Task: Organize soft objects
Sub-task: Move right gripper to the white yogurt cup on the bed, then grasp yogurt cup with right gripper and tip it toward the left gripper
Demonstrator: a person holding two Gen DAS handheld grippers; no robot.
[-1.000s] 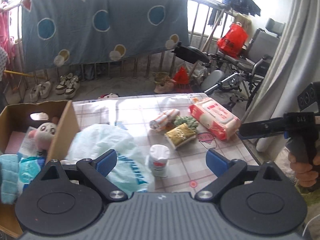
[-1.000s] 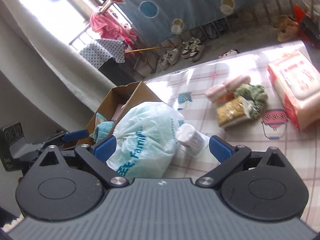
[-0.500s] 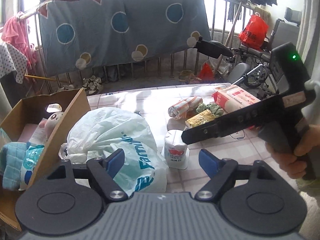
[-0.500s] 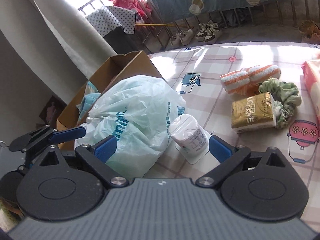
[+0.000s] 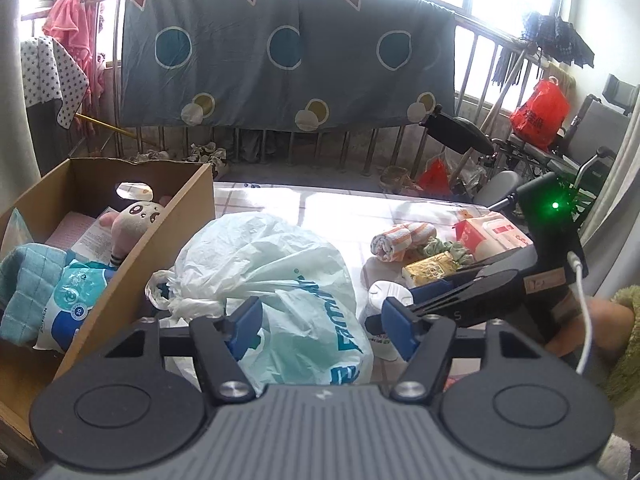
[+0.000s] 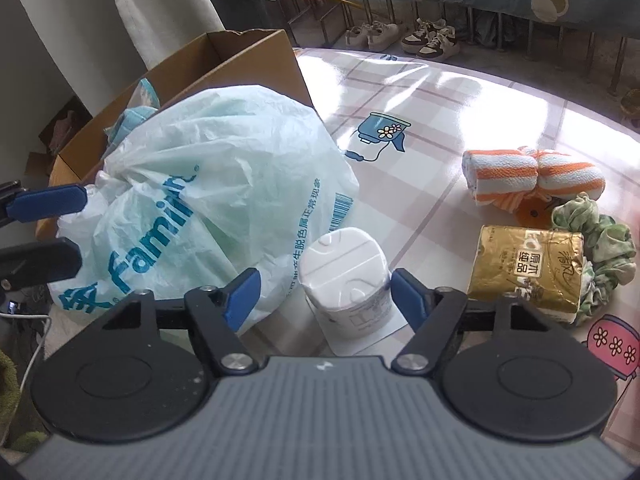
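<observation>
now the left gripper (image 5: 322, 328) has its fingers (image 5: 245, 326) on both sides of the near part of the pale green plastic bag (image 5: 276, 280), and its jaws are closing; the left pad seems to touch the plastic, but i cannot tell if the bag is really clenched. the bag stands on the worktop (image 6: 460, 120), just beside the right wall of the cardboard box (image 5: 176, 232) at the left. inside the box lie a plush toy (image 5: 134, 220), a blue cloth (image 5: 28, 284) and a soft pack (image 5: 76, 300). the right gripper (image 6: 326, 298) is around the white roll of tissue (image 6: 346, 276), which stands touching the right side of the bag; its jaws are closing too, and small gaps are visible between the pads and the roll, so it is not grasped yet. farther to the right lie an orange striped towel (image 6: 528, 176), a gold tissue pack (image 6: 528, 270) and a green scrunchie (image 6: 604, 248), near to each other. in the left wrist view a red and white wipes pack (image 5: 492, 232) lies at the far right.
</observation>
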